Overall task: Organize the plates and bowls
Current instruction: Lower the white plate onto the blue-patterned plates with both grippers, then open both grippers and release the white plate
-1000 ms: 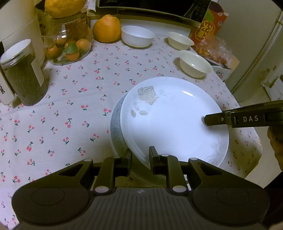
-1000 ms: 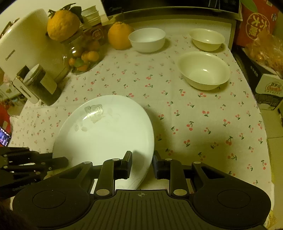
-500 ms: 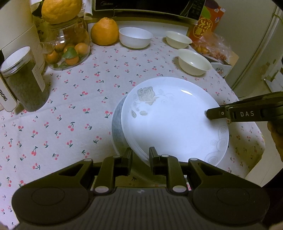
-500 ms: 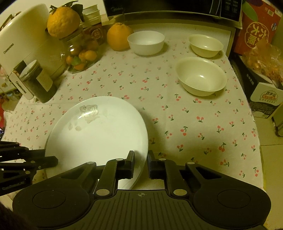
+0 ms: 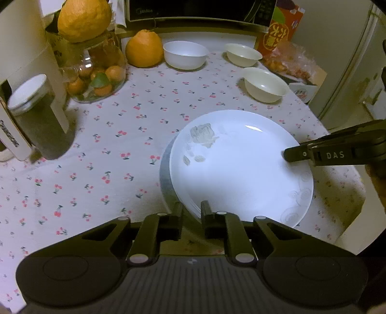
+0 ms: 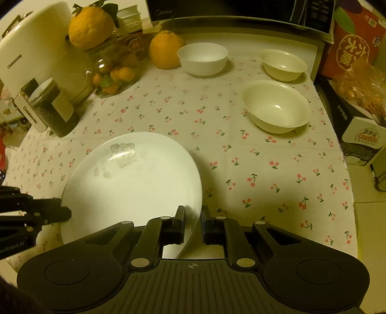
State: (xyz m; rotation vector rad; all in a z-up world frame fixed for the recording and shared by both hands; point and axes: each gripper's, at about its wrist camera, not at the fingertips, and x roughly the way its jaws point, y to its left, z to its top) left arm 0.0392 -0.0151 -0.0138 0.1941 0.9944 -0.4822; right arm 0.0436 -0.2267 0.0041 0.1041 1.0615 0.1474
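A white plate with a faint rose print tops a small stack; a greyer plate peeks out beneath it on the left. My left gripper has its jaws closing tight on the stack's near rim. My right gripper is shut on the opposite rim of the white plate. Each gripper shows in the other's view, the right gripper at the plate's right and the left gripper at its left. At the back stand a white bowl, a small cream bowl and a larger cream bowl.
A glass jar of small oranges, a big citrus fruit, a dark lidded jar and a white appliance crowd the left back. A microwave and a red box line the rear. The table edge falls off on the right.
Both grippers' jaws have narrowed onto the plate rims, the right first and the left after it. The hands and the plates have stayed where they were.
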